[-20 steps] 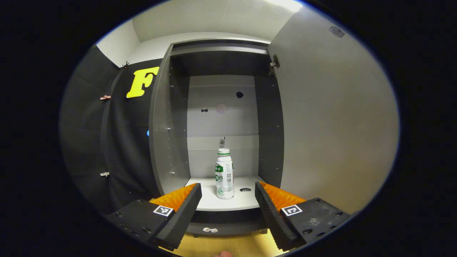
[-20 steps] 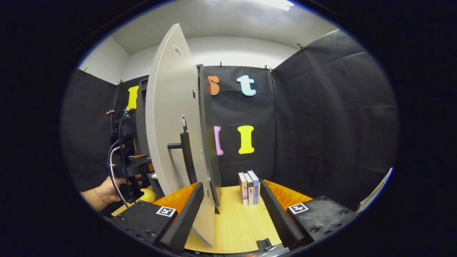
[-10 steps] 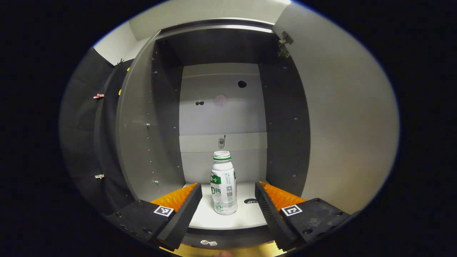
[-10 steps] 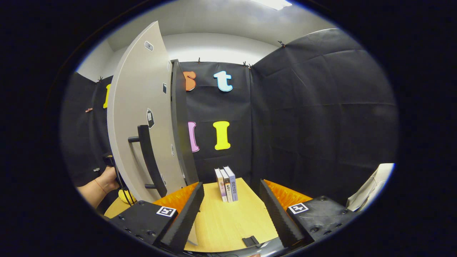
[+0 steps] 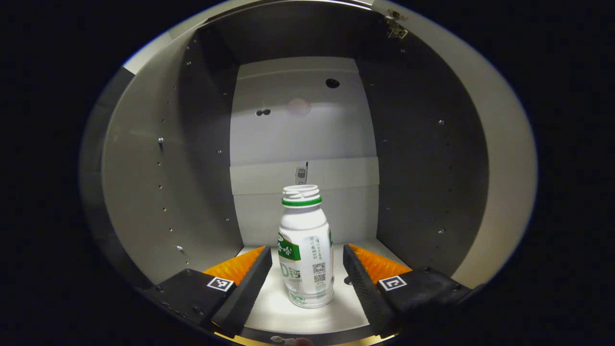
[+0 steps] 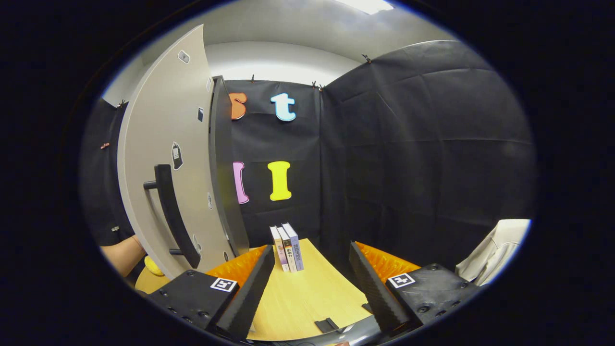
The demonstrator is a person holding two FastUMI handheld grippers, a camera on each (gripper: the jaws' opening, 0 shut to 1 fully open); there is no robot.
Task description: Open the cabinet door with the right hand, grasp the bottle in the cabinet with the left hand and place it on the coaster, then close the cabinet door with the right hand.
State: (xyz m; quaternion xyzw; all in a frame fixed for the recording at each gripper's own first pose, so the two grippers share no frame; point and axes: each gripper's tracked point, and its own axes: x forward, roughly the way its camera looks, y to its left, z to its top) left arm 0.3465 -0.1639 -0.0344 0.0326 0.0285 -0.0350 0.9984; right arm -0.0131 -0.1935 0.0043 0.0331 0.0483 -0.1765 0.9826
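Reaching into the open cabinet [image 5: 423, 158], the left gripper [image 5: 307, 283] has its fingers spread either side of the bottle [image 5: 306, 254] standing on the cabinet floor; squeeze only once they flank its body squarely. It has come nearer than a second ago, while the right gripper [image 6: 310, 283], fingers apart and empty, has swung off the door [image 6: 163, 168].

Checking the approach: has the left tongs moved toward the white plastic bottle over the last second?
Yes. The left tongs advanced into the grey cabinet; the bottle now stands between their open fingers.
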